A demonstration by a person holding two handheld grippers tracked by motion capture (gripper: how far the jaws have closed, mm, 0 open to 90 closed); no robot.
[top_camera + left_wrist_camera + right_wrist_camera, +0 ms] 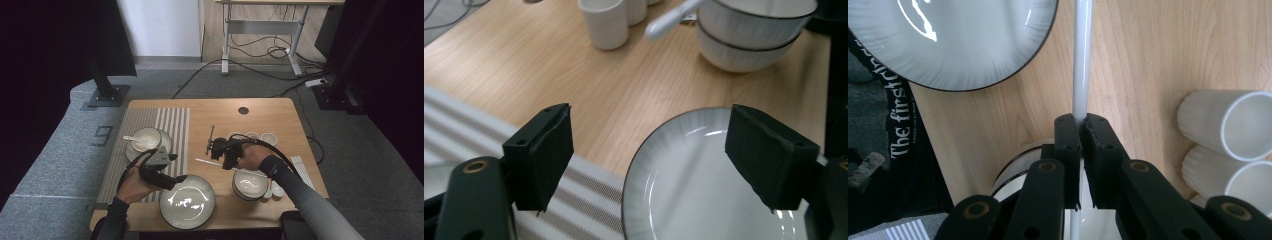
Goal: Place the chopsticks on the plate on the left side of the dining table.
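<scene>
While the right gripper [1081,131] clamps a white chopstick [1081,60] near the stacked bowls [250,184], the left gripper [649,155] hangs open. It is over the plate [704,200], nothing between its jaws.

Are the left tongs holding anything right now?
No: in the left gripper view the left tongs stand open above the plate rim, with nothing between the pads.

High view looks down on the table [260,117]; both close tool views share the plate [704,190].
</scene>
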